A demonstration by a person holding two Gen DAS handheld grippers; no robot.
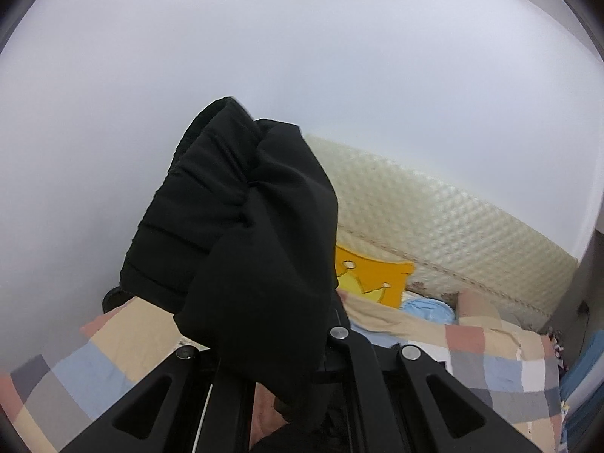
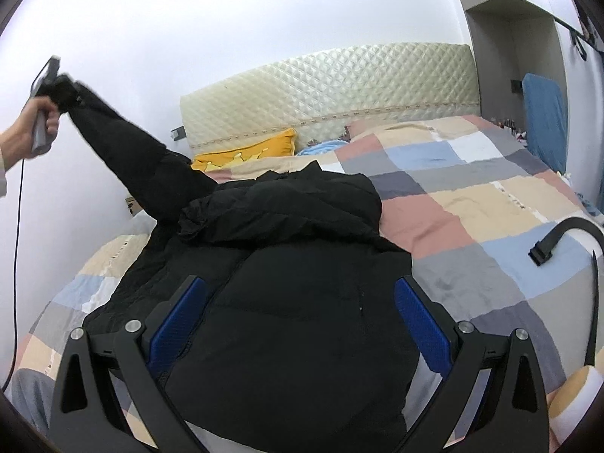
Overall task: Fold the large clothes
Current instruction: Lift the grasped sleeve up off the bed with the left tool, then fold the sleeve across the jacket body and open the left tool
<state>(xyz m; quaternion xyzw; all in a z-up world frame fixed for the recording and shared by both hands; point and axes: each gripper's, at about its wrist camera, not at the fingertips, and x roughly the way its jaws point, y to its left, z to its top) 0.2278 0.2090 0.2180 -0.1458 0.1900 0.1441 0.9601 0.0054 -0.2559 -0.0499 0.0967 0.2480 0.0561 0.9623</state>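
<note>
A black puffer jacket (image 2: 294, 283) lies on the checked bedspread (image 2: 472, 196). My left gripper (image 2: 62, 87) is shut on the cuff of its sleeve (image 2: 128, 151) and holds it stretched up and to the left, high above the bed. In the left wrist view the bunched sleeve (image 1: 245, 226) fills the space between the fingers and hides the fingertips. My right gripper (image 2: 300, 321) is open, its blue pads (image 2: 422, 324) spread wide just above the jacket's body, holding nothing.
A quilted cream headboard (image 2: 339, 90) stands at the back against a white wall. A yellow crown pillow (image 2: 249, 151) and a blue cloth (image 2: 321, 147) lie by it. A black strap (image 2: 566, 234) lies at the bed's right edge. A wardrobe (image 2: 528, 56) stands right.
</note>
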